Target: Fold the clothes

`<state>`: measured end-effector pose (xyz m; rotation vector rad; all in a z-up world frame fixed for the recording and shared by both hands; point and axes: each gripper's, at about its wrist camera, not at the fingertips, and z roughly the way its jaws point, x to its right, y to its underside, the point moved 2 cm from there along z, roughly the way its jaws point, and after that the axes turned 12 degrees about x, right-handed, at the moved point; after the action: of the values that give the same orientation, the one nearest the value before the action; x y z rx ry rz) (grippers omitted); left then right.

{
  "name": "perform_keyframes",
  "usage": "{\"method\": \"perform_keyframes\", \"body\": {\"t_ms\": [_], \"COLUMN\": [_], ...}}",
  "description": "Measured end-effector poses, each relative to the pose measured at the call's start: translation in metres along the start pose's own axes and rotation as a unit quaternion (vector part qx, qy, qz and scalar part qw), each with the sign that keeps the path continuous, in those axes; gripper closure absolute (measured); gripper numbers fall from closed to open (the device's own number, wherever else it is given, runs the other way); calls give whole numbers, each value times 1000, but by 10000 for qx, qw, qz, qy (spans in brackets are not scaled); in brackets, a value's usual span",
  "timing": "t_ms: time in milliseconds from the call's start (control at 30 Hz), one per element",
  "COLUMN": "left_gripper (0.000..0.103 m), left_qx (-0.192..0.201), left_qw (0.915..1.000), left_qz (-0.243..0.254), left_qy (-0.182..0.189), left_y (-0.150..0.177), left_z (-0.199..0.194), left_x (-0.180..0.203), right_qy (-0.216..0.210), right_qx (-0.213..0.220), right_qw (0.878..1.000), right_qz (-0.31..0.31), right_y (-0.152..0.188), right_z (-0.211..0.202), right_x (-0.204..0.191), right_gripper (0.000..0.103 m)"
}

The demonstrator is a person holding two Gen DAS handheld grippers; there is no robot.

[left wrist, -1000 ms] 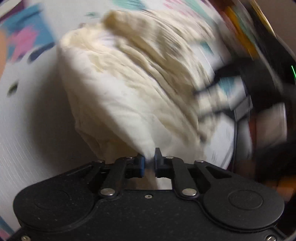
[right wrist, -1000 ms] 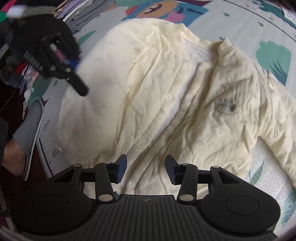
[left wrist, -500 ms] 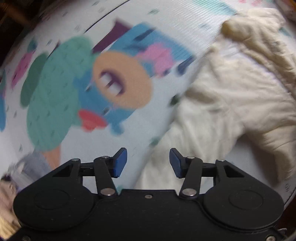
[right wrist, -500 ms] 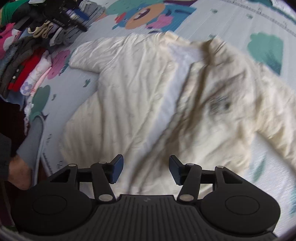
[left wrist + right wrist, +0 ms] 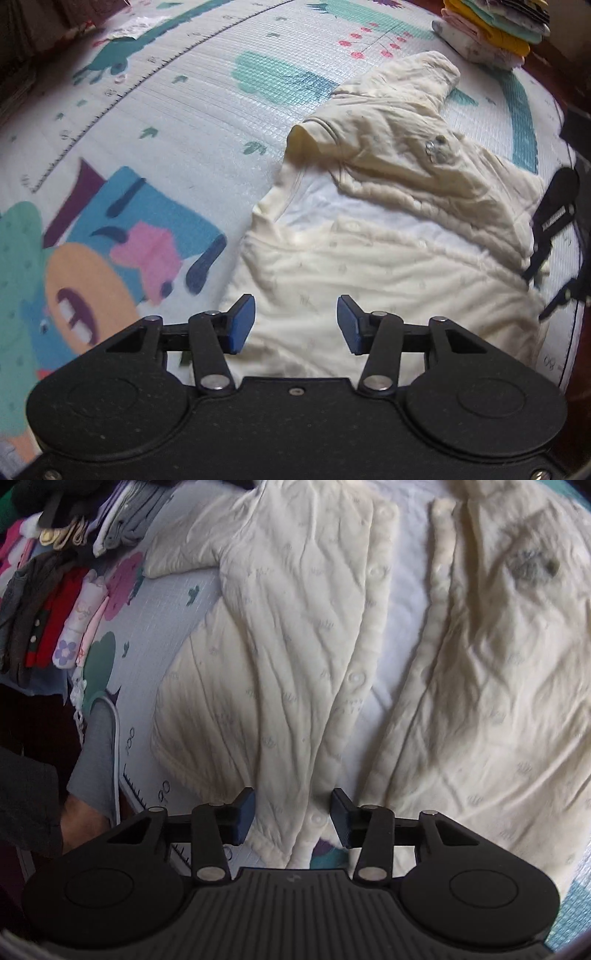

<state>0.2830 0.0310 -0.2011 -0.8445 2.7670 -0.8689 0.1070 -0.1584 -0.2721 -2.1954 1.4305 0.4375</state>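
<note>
Two grippers are ours here, and both stand with jaws spread and nothing between them. Our left gripper (image 5: 295,325) hovers over the near sleeve side of the cream quilted cotton baby jacket (image 5: 388,251), which lies front-up and unbuttoned on the cartoon-printed foam play mat (image 5: 166,110). Our right gripper (image 5: 293,818) hovers at the jacket's (image 5: 295,627) bottom hem, straddling the snap-button placket (image 5: 354,679) of one front panel.

We judge the jacket to be light, soft and a little puffy from its padding. It should drape and wrinkle freely, hold no shape of its own, and not slip much on the textured mat. The white lining (image 5: 402,635) shows in the gap between the two open front panels. One sleeve (image 5: 413,77) reaches away from the jacket toward the far mat edge; the other (image 5: 181,554) lies out on the opposite side. We would take hold at firm edges: the hem corner beside the placket for the right, and the sleeve cuff or shoulder seam for the left, pinching both layers so that the padding does not bunch.

No true container is in view. Beyond the jacket's far sleeve sits a stack of folded garments in yellow, pink and mint (image 5: 491,29). Beside the jacket's other sleeve lies a row of folded clothes in grey, red and floral white (image 5: 55,609).
</note>
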Motion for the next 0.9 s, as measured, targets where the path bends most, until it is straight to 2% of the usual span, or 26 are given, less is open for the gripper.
{"method": "perform_keyframes", "body": {"t_ms": [100,167,200,233,267,333,467,533,600,667,800,900], "left_gripper": [55,55,58,75,83,101,103,103,103,103,103,103], "left_qx": [-137,-244,-298,-370,-420,-418,-218,-47,12,-67,-296,-238], "left_qw": [9999,9996,9991,9986,9984,9987,9988,9992,9984,9976,9984,9992], "left_qz": [69,-158,-290,-377,-379,-283,-192,-316,-555,-650,-441,-321], "left_qy": [-45,-48,-66,-68,-78,30,399,251,-51,-230,-202,-98], "left_y": [-1,3,4,6,7,4,-11,-15,-13,-8,1,-2], "left_z": [22,34,41,47,51,50,15,1,2,18,44,40], "left_x": [-2,-8,-10,-12,-12,-11,-19,-33,-49,-52,-35,-34], "right_qy": [65,78,93,107,122,25,-780,-1089,-1052,-677,-245,-332], "right_qx": [-33,34,109,176,243,325,571,911,1360,1607,893,411], "right_qw": [10000,9999,9998,9998,9996,9995,9953,9898,9850,9846,9957,9985], "right_qz": [32,92,104,66,28,-50,-112,-139,-117,-161,79,167], "right_y": [5,6,6,7,9,10,-6,-25,-47,-67,-75,-58], "right_z": [3,3,2,2,2,0,-35,-67,-98,-113,-81,-56], "right_x": [-1,-1,-1,-1,-2,-3,-14,-15,-6,13,48,46], "right_gripper": [56,57,63,70,85,88,90,90,90,90,89,89]}}
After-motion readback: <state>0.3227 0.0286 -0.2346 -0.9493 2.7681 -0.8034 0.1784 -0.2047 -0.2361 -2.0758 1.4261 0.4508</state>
